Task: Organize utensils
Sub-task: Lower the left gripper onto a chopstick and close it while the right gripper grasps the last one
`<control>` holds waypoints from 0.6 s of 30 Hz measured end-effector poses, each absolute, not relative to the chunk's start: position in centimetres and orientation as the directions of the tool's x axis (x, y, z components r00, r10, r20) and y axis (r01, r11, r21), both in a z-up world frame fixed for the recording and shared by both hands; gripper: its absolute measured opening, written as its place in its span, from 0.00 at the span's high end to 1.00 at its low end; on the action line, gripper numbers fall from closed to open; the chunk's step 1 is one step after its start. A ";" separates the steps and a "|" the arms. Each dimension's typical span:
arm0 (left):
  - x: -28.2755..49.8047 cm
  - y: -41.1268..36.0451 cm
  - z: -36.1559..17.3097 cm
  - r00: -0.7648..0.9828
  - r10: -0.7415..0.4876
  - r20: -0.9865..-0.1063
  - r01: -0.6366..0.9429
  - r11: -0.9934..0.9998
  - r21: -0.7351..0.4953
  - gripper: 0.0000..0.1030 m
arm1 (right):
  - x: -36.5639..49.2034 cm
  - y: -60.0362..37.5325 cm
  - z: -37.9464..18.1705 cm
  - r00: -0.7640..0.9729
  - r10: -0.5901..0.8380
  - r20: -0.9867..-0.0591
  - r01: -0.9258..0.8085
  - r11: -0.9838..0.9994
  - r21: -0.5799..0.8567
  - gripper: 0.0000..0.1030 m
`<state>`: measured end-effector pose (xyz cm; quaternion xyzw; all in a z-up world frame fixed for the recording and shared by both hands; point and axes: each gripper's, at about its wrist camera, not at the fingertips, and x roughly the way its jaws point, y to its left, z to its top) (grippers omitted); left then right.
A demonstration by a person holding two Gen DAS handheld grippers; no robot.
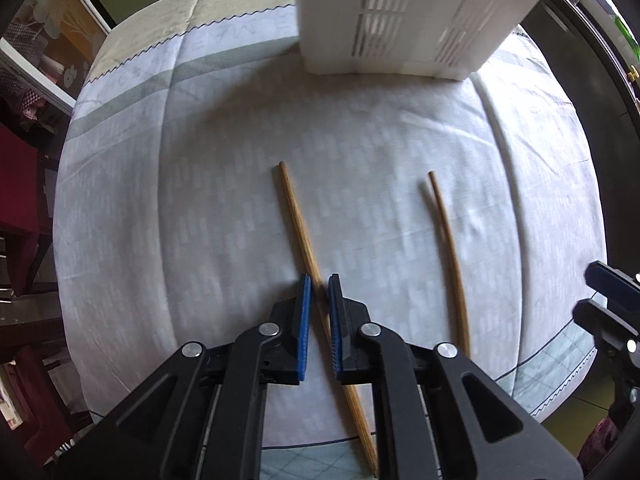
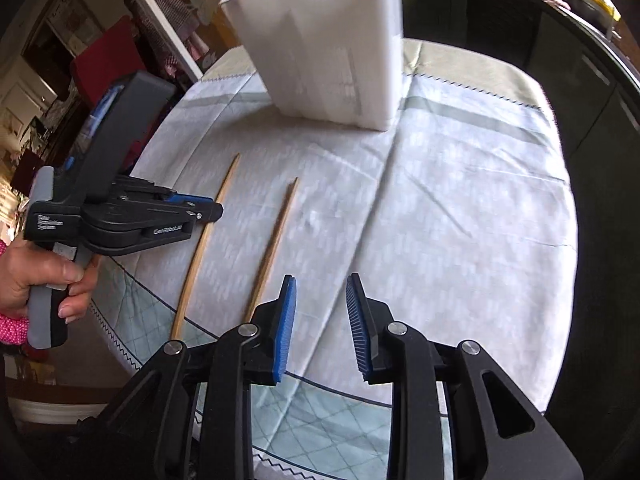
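Two slender wooden chopsticks lie near each other, roughly parallel, on the surface (image 1: 200, 200), which is covered by a pale patterned cloth. One white slotted plastic utensil holder (image 1: 400, 20) stands upright at the far side; stick tops show above its rim in the right wrist view.

Left tongs (image 1: 318, 280): one, pointing straight down, blue pads closed on the left chopstick (image 1: 298, 220).

Right tongs (image 2: 320, 284): one, partly open, holding nothing, just beside the right chopstick (image 2: 276, 240).
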<state>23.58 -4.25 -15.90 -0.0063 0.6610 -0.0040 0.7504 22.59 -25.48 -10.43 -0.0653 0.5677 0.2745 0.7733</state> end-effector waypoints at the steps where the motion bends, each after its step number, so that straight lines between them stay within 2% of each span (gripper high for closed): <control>1: 23.2 -3.3 -15.9 0.123 -0.013 -0.992 -0.013 1.000 -0.015 0.91 | 22.9 -24.3 -11.1 0.186 0.339 -0.922 -0.508 0.837 0.206 0.74; 9: 21.7 1.6 -15.8 0.111 -0.012 -0.994 -0.029 0.999 -0.015 0.91 | 25.4 -17.1 -14.8 0.133 0.205 -0.970 -0.532 0.841 0.105 0.74; 14: 21.6 1.6 -15.9 0.108 -0.003 -0.994 -0.020 1.000 -0.005 0.91 | 26.2 -15.3 -15.8 0.121 0.149 -0.981 -0.524 0.849 0.065 0.74; 16: 22.0 1.5 -15.6 0.100 -0.009 -0.995 -0.036 0.999 -0.012 0.84 | 26.5 -14.7 -15.9 0.118 0.133 -0.984 -0.518 0.853 0.053 0.74; 18: 22.6 1.4 -15.7 0.095 -0.003 -0.996 -0.044 0.999 -0.007 0.70 | 26.4 -14.3 -16.1 0.122 0.108 -0.987 -0.521 0.853 0.029 0.75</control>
